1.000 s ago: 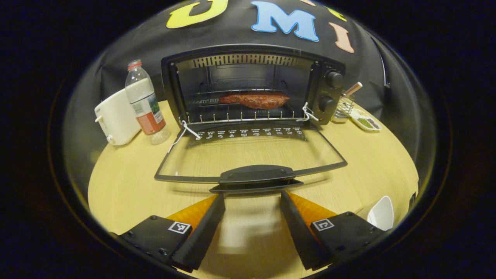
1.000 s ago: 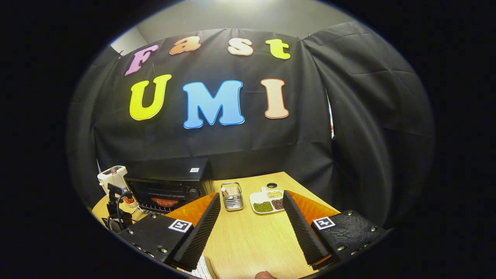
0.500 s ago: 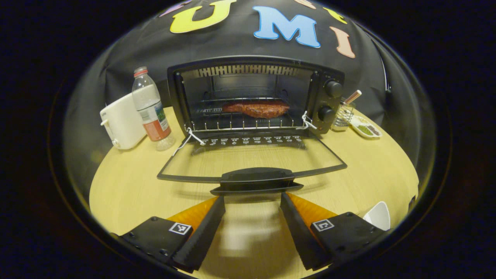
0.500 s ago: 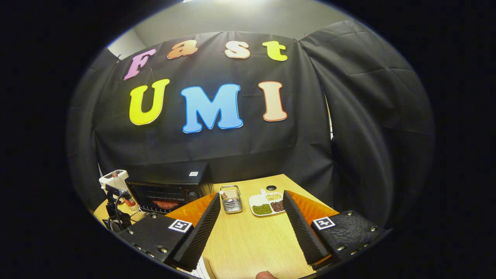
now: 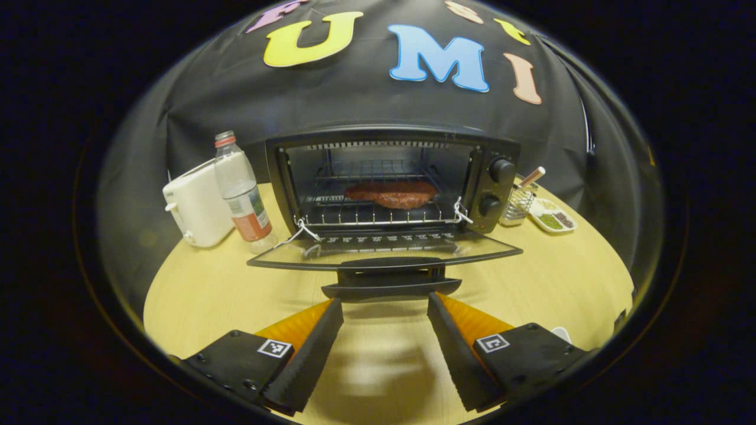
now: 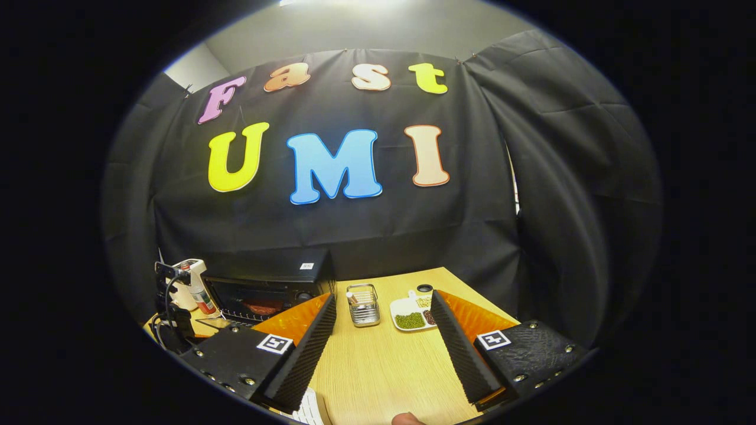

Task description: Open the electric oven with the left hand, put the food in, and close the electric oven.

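the electric oven (image 5: pixel 393 183) sits toward the back of the pale wood-grain table (image 5: pixel 567 271), a boxy black appliance with its glass door (image 5: pixel 384 255) hanging open toward the camera, nearly level. straight ahead of the left gripper (image 5: pixel 385 302) is the door's handle (image 5: pixel 390 283), a wide black bar just beyond the fingertips and seemingly not touching them; the gripper's fingers are spread apart and hold nothing. inside the oven, on the thin wire rack (image 5: pixel 372 215), lies the food (image 5: pixel 391 193), a flat reddish-brown slab with a rough surface. two round black knobs (image 5: pixel 501 170) stack on the oven's right face. left of the oven stand a clear plastic bottle (image 5: pixel 242 192) with a red cap, upright, and a white rounded toaster (image 5: pixel 198 203) just behind it. right of the oven are a small wire mesh basket (image 5: pixel 520 200) and a white dish (image 5: pixel 552 217) holding green and dark grains. in the right gripper view the right gripper (image 6: pixel 384 301) is well off to the right of the oven (image 6: pixel 266 289), its ribbed fingers wide apart and empty, above the bare table (image 6: pixel 378 366); the basket (image 6: pixel 362 304) and the dish (image 6: pixel 410 308) lie just beyond its tips.
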`<state>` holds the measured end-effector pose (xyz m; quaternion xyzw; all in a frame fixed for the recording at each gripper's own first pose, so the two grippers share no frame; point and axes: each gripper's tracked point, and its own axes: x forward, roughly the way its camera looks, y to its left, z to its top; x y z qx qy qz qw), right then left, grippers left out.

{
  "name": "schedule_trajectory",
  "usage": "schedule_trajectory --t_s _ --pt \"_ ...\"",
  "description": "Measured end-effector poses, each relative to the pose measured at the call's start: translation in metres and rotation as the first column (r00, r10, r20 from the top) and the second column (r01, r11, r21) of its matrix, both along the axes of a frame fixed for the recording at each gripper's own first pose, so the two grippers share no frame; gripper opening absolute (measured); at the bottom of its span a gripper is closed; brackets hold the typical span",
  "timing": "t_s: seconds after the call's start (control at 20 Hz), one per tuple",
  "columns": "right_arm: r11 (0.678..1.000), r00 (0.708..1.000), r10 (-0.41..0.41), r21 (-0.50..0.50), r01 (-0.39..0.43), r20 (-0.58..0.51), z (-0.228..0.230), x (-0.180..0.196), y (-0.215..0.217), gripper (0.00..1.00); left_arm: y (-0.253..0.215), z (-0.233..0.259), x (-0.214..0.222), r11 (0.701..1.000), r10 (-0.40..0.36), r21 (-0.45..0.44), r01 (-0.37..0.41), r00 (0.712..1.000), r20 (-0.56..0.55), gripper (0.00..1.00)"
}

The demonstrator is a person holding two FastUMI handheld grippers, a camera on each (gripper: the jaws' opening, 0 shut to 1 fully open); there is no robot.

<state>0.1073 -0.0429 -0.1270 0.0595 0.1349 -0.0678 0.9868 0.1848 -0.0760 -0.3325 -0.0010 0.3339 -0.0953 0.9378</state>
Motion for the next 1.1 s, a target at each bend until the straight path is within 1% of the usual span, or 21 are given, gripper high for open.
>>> schedule_trajectory --t_s 0.1,0.15,0.2,0.45,0.5,0.55,0.6,0.65,0.7,0.75,0.85,0.95,1.1 --pt "1.0 1.0 0.008 -0.001 -0.008 0.001 0.001 0.001 0.002 0.98 0.0 0.007 0.002 1.0 0.0 0.001 0.0 1.0 0.021 0.98" --pt "1.0 1.0 0.012 -0.004 -0.012 0.003 0.002 0.002 0.003 0.98 0.0 0.012 0.004 1.0 0.0 0.004 0.0 0.999 0.034 1.0" --pt "1.0 1.0 0.013 -0.008 -0.013 0.008 0.003 0.003 0.003 0.98 0.0 0.017 0.005 1.0 0.002 0.003 -0.002 0.999 0.05 0.98" --pt "1.0 1.0 0.024 -0.02 -0.024 0.006 0.003 0.006 0.006 0.98 -0.002 0.048 0.02 1.0 -0.004 0.012 0.002 0.992 0.129 0.97" --pt "1.0 1.0 0.024 -0.02 -0.024 0.005 0.003 0.006 0.006 0.98 -0.002 0.052 0.025 1.0 -0.003 0.011 0.002 0.99 0.139 0.98" --pt "1.0 1.0 0.022 -0.022 -0.022 0.005 0.002 0.007 0.006 0.98 -0.003 0.056 0.029 1.0 -0.002 0.006 0.001 0.989 0.148 1.0" --pt "0.999 1.0 0.021 -0.024 -0.021 0.003 0.002 0.007 0.006 0.98 -0.003 0.06 0.033 1.0 0.0 0.001 -0.001 0.987 0.16 0.98" --pt "0.999 1.0 0.019 -0.029 -0.019 0.0 0.001 0.008 0.006 0.98 -0.003 0.064 0.038 1.0 0.0 -0.003 0.0 0.985 0.174 0.98" --pt "0.999 1.0 0.016 -0.035 -0.016 -0.002 0.0 0.007 0.005 0.98 -0.004 0.067 0.04 1.0 -0.002 -0.008 0.003 0.984 0.179 0.97" --pt "0.999 1.0 0.013 -0.039 -0.013 -0.005 -0.001 0.007 0.004 0.98 -0.004 0.068 0.042 1.0 -0.002 -0.012 0.004 0.984 0.179 1.0" --pt "0.999 1.0 0.007 -0.041 -0.007 -0.009 -0.003 0.005 0.004 0.98 -0.003 0.072 0.047 1.0 0.003 -0.023 0.002 0.983 0.182 1.0" --pt "0.999 1.0 -0.001 -0.044 0.001 -0.009 -0.002 0.004 0.003 0.98 -0.004 0.081 0.057 1.0 0.0 -0.023 0.005 0.978 0.208 0.98" --pt "0.999 1.0 -0.005 -0.042 0.005 0.007 0.004 0.001 0.004 0.98 -0.009 0.105 0.059 1.0 -0.008 -0.024 0.015 0.963 0.268 0.98"
